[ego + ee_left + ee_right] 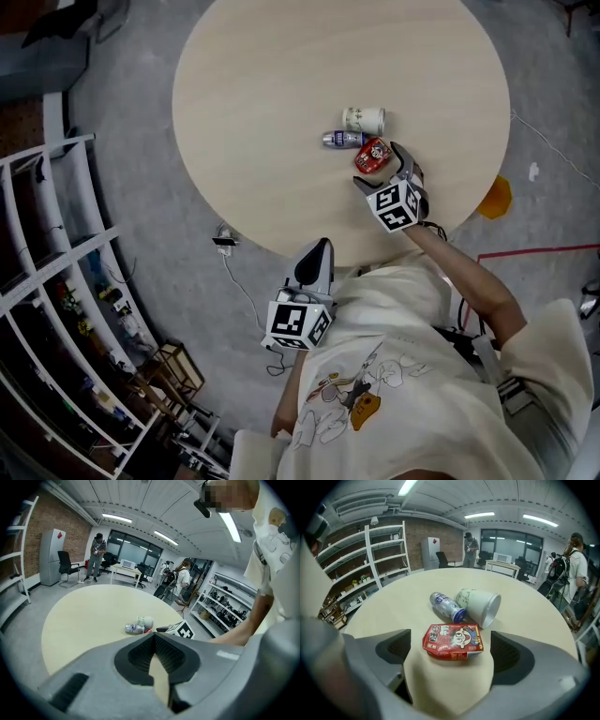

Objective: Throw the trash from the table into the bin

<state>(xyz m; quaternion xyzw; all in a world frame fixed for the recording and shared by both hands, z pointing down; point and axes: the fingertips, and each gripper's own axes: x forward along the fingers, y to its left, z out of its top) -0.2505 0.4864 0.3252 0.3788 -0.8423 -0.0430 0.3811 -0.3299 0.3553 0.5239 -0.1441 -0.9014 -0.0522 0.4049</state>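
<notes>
Three pieces of trash lie together on the round beige table (272, 94): a red drink carton (373, 156), a small silver bottle (343, 139) on its side and a toppled white paper cup (364, 120). My right gripper (382, 171) is open, its jaws straddling the carton (453, 641) with a gap on each side; bottle (446, 606) and cup (478, 605) lie just beyond. My left gripper (322, 251) hovers at the table's near edge, shut and empty (152, 653), pointing toward the trash. No bin is in view.
White shelving (56, 281) with clutter fills the left side of the floor. A cable and plug (228, 242) lie by the table's near edge, an orange scrap (495, 199) and red floor tape (539, 251) to the right. People stand far off (97, 555).
</notes>
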